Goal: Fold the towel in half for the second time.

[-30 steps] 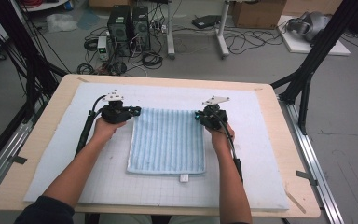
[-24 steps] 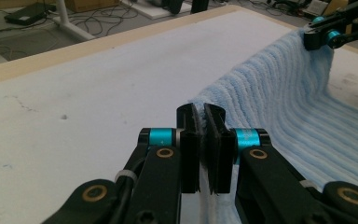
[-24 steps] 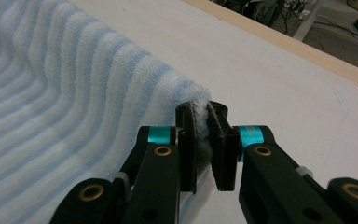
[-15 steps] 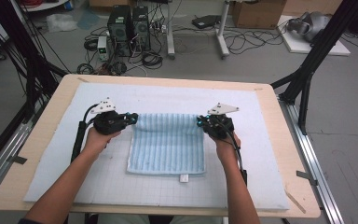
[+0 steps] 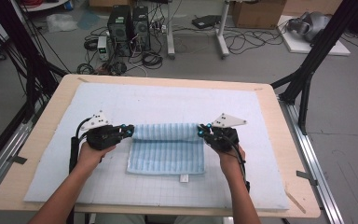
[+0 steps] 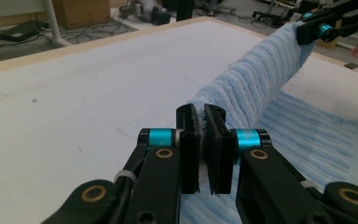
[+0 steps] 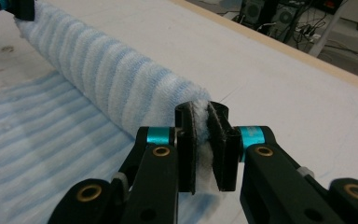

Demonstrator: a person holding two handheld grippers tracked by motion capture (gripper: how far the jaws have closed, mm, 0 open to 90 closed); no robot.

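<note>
While the blue striped towel (image 5: pixel 167 149) lies on the white mat (image 5: pixel 242 112), its far edge is lifted. Left gripper (image 5: pixel 129 131) and right gripper (image 5: pixel 200 133) each pinch one corner, jaws clamped on the cloth.

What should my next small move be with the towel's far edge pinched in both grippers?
Probably carry both grippers toward the near edge together. The left gripper and right gripper each pinch a far corner of the blue towel, lifted into a fold roughly a third over.

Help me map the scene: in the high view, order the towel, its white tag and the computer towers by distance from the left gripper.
1. Towel, clamped in the left gripper.
2. White tag, at the towel's near edge.
3. Computer towers, on the floor beyond the table.
</note>
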